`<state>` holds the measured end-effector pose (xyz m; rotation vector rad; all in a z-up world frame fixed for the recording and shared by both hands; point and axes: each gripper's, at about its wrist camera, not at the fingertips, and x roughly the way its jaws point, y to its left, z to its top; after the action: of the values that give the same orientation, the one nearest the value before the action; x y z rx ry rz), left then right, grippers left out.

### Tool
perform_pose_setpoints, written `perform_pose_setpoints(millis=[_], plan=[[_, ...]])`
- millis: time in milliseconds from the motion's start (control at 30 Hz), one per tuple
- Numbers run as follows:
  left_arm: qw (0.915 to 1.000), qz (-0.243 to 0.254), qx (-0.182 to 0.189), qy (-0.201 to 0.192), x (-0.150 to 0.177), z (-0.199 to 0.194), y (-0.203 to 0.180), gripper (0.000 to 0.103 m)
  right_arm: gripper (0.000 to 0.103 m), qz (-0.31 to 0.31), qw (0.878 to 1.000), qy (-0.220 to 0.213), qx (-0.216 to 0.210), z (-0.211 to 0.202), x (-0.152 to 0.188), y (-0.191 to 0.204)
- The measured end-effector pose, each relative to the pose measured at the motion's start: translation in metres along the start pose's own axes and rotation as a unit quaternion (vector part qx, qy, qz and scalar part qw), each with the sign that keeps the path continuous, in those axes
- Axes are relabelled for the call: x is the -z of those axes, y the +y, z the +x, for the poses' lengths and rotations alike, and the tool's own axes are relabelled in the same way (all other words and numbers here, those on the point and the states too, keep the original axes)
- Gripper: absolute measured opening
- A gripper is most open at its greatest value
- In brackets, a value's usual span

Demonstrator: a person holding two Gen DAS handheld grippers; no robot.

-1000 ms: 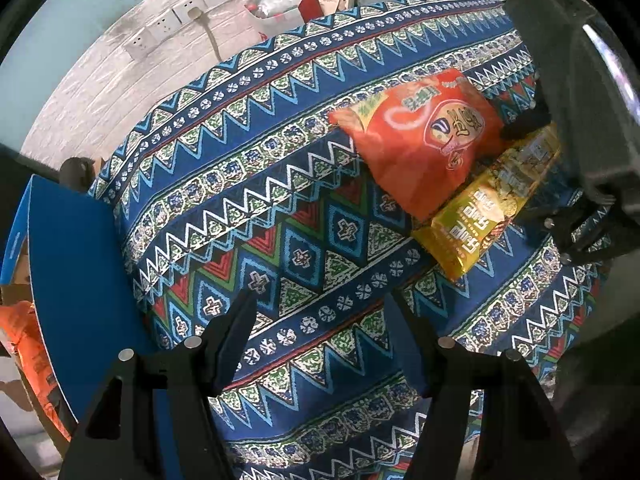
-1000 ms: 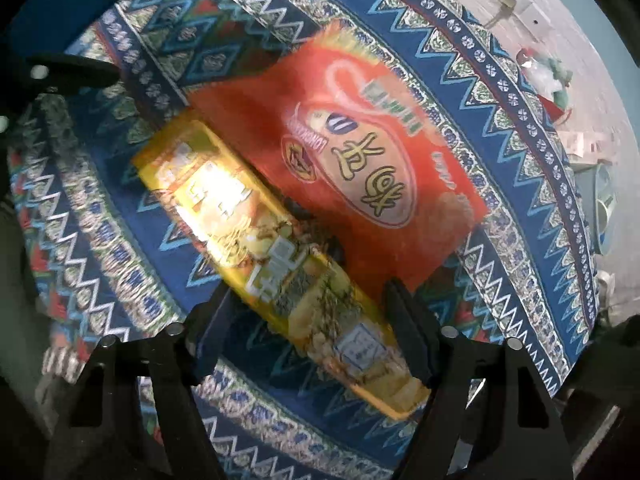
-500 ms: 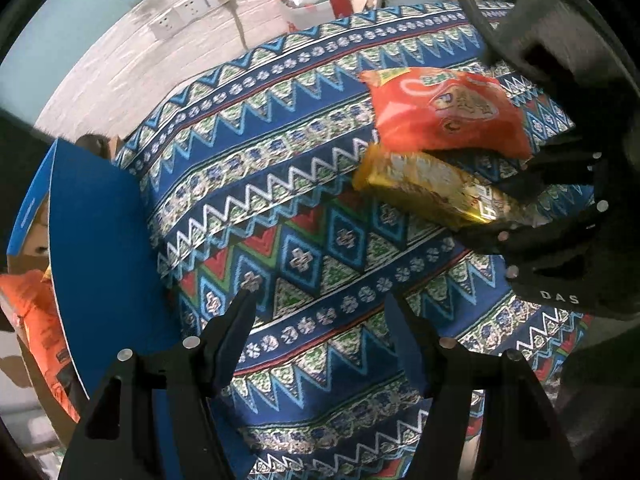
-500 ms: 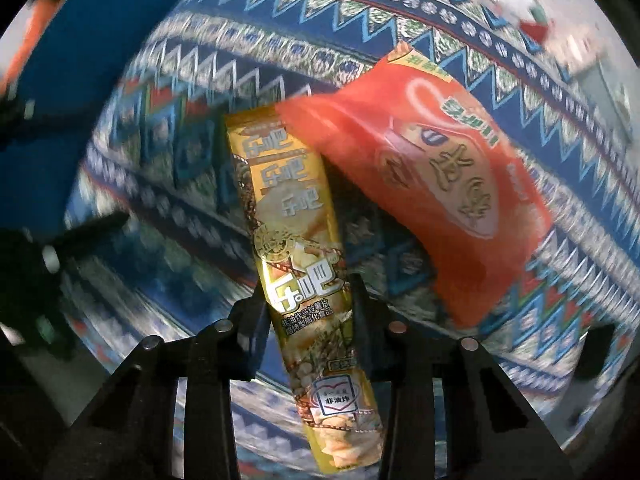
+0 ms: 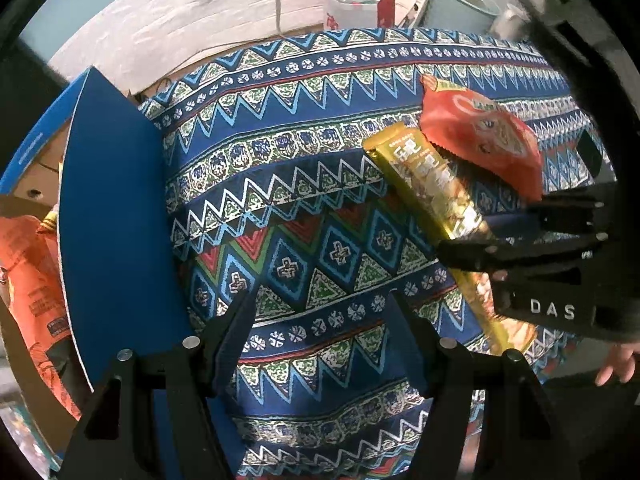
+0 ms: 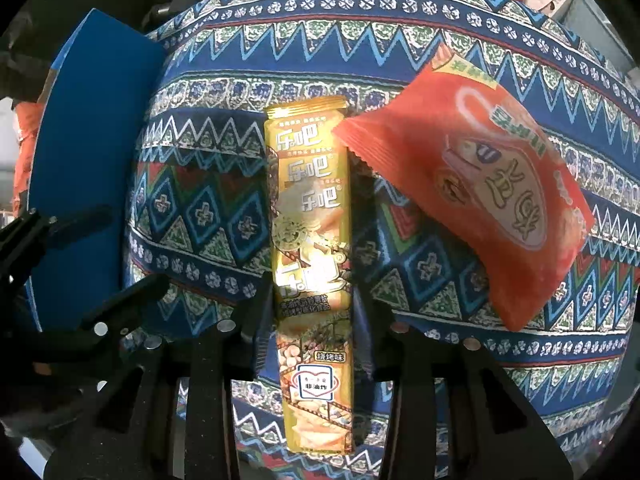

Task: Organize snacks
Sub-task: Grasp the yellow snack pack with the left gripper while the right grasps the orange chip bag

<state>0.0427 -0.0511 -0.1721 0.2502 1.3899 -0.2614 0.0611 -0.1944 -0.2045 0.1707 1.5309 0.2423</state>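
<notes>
since a second ago the gold snack pack is coming up off the patterned cloth, pinched near its lower half by the right gripper, and is swinging toward the blue box flap. the red bag seems to be lying behind on the cloth. the left gripper is hanging wide and empty, so boxing looks next.
</notes>
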Motion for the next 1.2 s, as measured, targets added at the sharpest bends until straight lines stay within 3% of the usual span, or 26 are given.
perform_pose_setpoints(millis=[33,167,300,433,567,700,1033,1200], plan=[[1.0000,-0.003,0.002,0.002,-0.001,0.001,0.001,0.068,0.039,-0.002,1.000,-0.001,0.001,-0.003,-0.002,0.006],[0.9997,-0.015,0.012,0.013,-0.013,0.005,-0.002,0.069,0.062,-0.011,1.000,-0.016,0.023,-0.027,-0.006,0.003],[0.9993,-0.030,0.021,0.010,-0.022,0.003,-0.014,0.078,0.076,-0.052,0.996,-0.032,0.069,-0.055,-0.010,-0.009],[0.9979,-0.052,0.037,0.010,-0.036,0.004,-0.033,0.081,0.077,-0.131,0.980,-0.048,0.144,-0.070,-0.019,-0.024],[0.9945,-0.083,0.061,0.022,-0.037,0.018,-0.047,0.081,0.077,-0.174,0.971,-0.038,0.161,-0.063,-0.023,-0.051],[0.9910,-0.105,0.077,0.033,-0.046,0.034,-0.064,0.081,0.077,-0.189,0.971,-0.020,0.146,-0.051,-0.030,-0.065],[0.9881,-0.119,0.078,0.058,-0.055,0.072,-0.084,0.081,0.077,-0.225,0.964,-0.007,0.143,-0.023,-0.045,-0.067],[0.9888,-0.114,0.084,0.045,-0.056,0.079,-0.097,0.084,0.078,-0.216,0.967,-0.011,0.136,-0.019,-0.050,-0.071]])
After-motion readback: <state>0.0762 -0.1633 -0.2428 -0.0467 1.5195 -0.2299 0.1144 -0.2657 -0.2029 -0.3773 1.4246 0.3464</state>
